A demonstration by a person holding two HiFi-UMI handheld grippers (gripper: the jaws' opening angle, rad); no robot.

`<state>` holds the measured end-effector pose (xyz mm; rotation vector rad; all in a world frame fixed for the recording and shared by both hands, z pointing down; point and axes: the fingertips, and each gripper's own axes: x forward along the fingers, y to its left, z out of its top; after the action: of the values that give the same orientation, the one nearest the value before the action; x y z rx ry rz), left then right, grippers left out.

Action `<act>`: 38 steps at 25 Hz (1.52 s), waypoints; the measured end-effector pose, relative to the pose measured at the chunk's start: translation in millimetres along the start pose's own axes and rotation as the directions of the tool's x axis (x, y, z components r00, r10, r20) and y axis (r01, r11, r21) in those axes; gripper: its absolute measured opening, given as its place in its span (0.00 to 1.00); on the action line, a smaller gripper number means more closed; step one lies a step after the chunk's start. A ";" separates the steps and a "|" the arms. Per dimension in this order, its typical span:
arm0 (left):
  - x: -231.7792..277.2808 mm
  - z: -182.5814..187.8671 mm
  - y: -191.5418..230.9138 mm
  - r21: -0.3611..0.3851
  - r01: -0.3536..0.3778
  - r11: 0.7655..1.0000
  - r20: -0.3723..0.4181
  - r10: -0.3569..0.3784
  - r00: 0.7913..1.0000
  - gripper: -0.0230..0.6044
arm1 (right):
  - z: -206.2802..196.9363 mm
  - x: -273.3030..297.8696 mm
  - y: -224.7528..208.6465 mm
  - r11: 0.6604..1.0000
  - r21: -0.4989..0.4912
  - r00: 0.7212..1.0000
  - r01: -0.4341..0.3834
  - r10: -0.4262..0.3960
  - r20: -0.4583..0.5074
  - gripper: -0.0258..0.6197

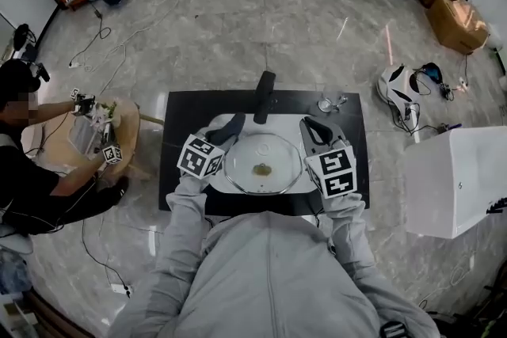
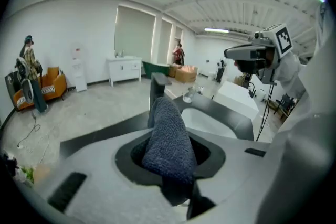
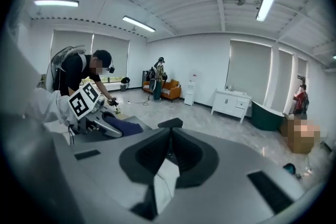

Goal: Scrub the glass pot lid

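Note:
The glass pot lid [image 1: 263, 164] lies flat on a white board [image 1: 214, 125] on the black table [image 1: 176, 170], with a brownish spot at its middle. My left gripper [image 1: 230, 131] hovers at the lid's left far edge, shut on a dark blue cloth [image 1: 234, 125]. In the left gripper view the cloth [image 2: 168, 144] fills the gap of the left gripper [image 2: 169, 128] and stands up past the jaws. My right gripper [image 1: 310, 128] is at the lid's right far edge; in the right gripper view it [image 3: 169, 136] has its jaws together, with nothing visibly held.
A black handle-like piece [image 1: 264, 96] rests at the table's far side, a small glass item [image 1: 326, 103] to its right. A seated person [image 1: 32, 170] works at a small round table [image 1: 123, 123] on the left. A white cabinet [image 1: 455, 178] stands right.

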<state>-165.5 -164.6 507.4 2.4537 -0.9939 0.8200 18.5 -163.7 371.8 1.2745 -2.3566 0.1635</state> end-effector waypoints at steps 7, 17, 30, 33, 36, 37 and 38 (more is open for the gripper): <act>-53.3 109.3 -6.9 0.175 -0.119 0.977 0.291 0.064 0.954 0.21 | 65.2 -18.0 -11.2 0.999 -0.039 0.992 0.016 -0.011 0.125 0.09; -124.0 193.7 -35.6 0.301 -0.241 0.923 0.489 0.067 0.869 0.21 | 113.1 -48.1 -7.1 0.999 -0.038 0.975 0.014 -0.005 0.222 0.09; -161.1 220.0 -63.4 0.377 -0.281 0.883 0.558 0.025 0.830 0.21 | 139.6 -76.0 6.0 0.990 -0.126 0.955 0.062 -0.022 0.297 0.09; -162.0 219.7 -66.7 0.385 -0.280 0.880 0.556 0.021 0.831 0.21 | 140.2 -79.7 9.9 0.990 -0.129 0.954 0.057 -0.016 0.300 0.09; -161.9 219.1 -68.3 0.384 -0.273 0.882 0.556 0.016 0.831 0.21 | 139.7 -81.1 11.0 0.990 -0.125 0.953 0.057 -0.016 0.303 0.09; -161.7 218.8 -68.5 0.383 -0.272 0.883 0.555 0.015 0.832 0.21 | 139.1 -81.0 10.7 0.991 -0.121 0.953 0.057 -0.018 0.302 0.09; -161.4 218.3 -68.6 0.383 -0.270 0.883 0.554 0.014 0.833 0.21 | 138.4 -80.8 10.3 0.992 -0.116 0.953 0.057 -0.020 0.301 0.09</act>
<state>-127.9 -150.6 230.2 3.1493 -1.3179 0.4252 1.9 -139.2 214.0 1.3640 -2.5436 -0.2005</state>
